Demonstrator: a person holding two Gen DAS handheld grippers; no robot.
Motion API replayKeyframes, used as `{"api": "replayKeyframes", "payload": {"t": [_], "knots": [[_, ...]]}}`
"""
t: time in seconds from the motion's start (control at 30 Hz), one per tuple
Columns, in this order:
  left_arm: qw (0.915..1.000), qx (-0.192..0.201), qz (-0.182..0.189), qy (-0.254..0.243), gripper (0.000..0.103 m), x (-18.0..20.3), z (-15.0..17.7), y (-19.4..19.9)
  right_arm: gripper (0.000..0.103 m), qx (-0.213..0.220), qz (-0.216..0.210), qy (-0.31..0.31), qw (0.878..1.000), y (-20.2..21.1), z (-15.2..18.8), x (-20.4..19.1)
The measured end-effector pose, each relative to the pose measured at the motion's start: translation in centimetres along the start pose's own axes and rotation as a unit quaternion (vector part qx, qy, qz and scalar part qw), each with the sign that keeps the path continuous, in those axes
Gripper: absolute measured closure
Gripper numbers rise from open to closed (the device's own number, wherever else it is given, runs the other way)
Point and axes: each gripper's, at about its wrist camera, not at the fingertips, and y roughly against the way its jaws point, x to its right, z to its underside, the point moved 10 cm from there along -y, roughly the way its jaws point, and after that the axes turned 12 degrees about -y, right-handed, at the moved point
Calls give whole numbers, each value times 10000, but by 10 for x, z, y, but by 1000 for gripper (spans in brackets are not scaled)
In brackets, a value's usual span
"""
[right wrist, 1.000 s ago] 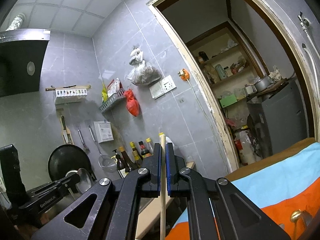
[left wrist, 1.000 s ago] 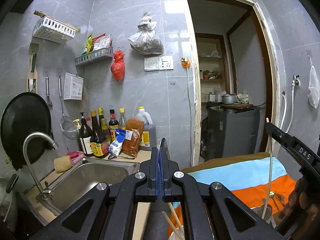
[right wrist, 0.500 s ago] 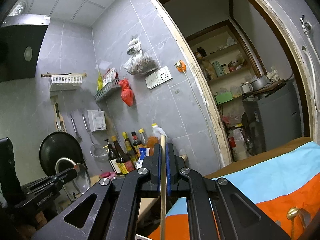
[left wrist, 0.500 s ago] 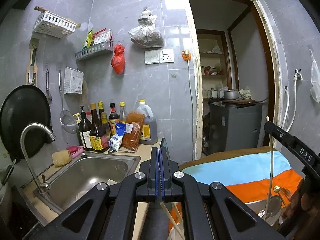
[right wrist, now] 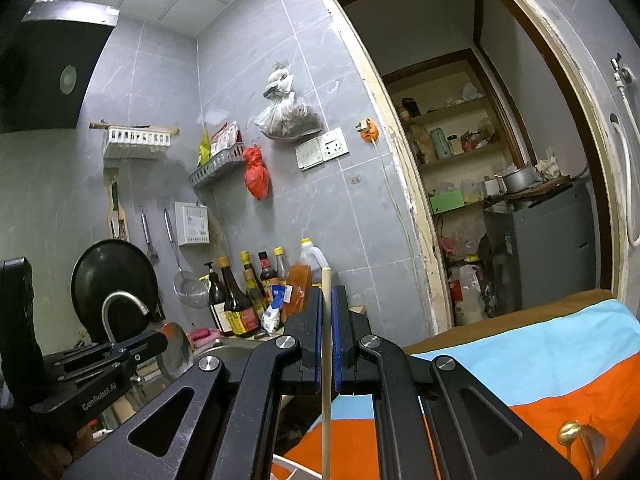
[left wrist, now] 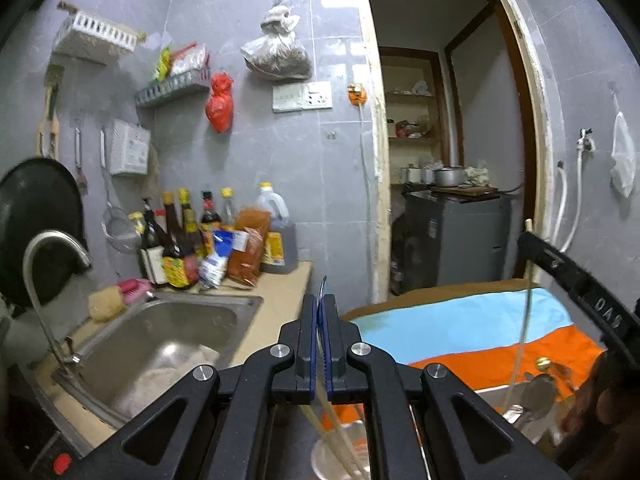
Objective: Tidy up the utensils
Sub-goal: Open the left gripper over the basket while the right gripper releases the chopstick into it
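Observation:
My left gripper [left wrist: 319, 304] grips a metal spoon [left wrist: 322, 290], seen edge-on between its blue pads; its jaws are just beginning to open with the spoon still between them. In the right wrist view the spoon's bowl [right wrist: 175, 349] sticks out of that gripper [right wrist: 160, 340]. Under it stands a round holder [left wrist: 320, 460] with pale chopsticks [left wrist: 340, 448] in it. My right gripper [right wrist: 328, 296] is shut on an upright wooden chopstick [right wrist: 326, 340], which also shows at the right of the left wrist view as a chopstick [left wrist: 520, 340].
A steel sink [left wrist: 168, 344] with a tap [left wrist: 44, 256] lies to the left, with sauce bottles [left wrist: 180, 248] behind it on the counter. An orange and blue cloth [left wrist: 480, 328] covers the surface at right, with a gold-tipped utensil [right wrist: 572, 432] and a white tray [left wrist: 496, 394].
My left gripper has sunk a little toward the holder, so the sink and cloth show more fully. The right gripper has rolled slightly and keeps its chopstick.

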Motion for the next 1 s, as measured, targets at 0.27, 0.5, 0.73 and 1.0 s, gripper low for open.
{"api": "replayKeyframes", "payload": {"t": [0.27, 0.5, 0.73, 1.0], "knots": [[9903, -265, 904, 1022, 64, 1, 10, -4, 98, -335, -36, -29, 9994, 5, 2, 2], [9869, -189, 1040, 1215, 44, 5, -2, 3, 76, -309, 69, -80, 9995, 24, -17, 6], [9866, 24, 1091, 1212, 15, 29, -29, 14, 56, -101, 315, -56, 9994, 59, -54, 24], [9914, 203, 919, 911, 1, 77, -51, 28, 21, 7, 818, 145, 9965, 104, -89, 61]]}}
